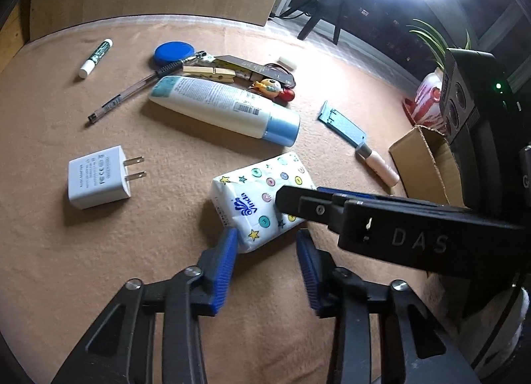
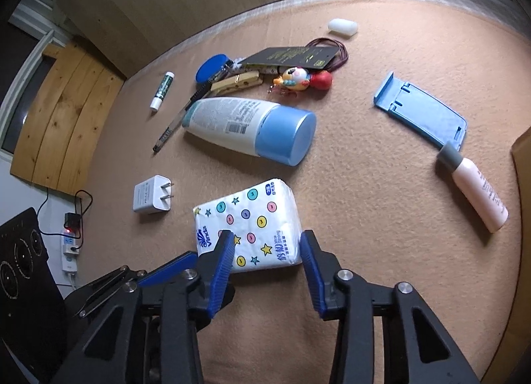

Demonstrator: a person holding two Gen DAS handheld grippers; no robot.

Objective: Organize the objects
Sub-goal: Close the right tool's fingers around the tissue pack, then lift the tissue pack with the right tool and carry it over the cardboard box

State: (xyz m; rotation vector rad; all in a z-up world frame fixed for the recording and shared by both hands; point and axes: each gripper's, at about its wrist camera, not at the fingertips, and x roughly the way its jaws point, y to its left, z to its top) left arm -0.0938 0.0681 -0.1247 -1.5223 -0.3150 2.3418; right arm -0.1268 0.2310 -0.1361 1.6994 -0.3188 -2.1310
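A white tissue pack (image 1: 262,198) with coloured dots lies on the tan cloth, also in the right wrist view (image 2: 249,228). My left gripper (image 1: 267,241) is open, its blue pads at the pack's near corner. My right gripper (image 2: 265,244) is open, its jaws on either side of the pack's near end; its finger (image 1: 332,208) reaches over the pack in the left wrist view. A white lotion bottle with a blue cap (image 2: 252,128), a white charger (image 2: 152,198), a pink tube (image 2: 478,191) and a blue phone stand (image 2: 421,112) lie around.
A cardboard box (image 1: 421,165) stands at the right. Far off lie a pen (image 1: 129,95), a marker (image 1: 96,57), a blue lid (image 1: 172,52), a clothespin (image 2: 235,82), a toy figure (image 2: 302,80), a dark card (image 2: 292,57) and a white eraser (image 2: 343,27). A power strip (image 2: 71,244) sits off the left edge.
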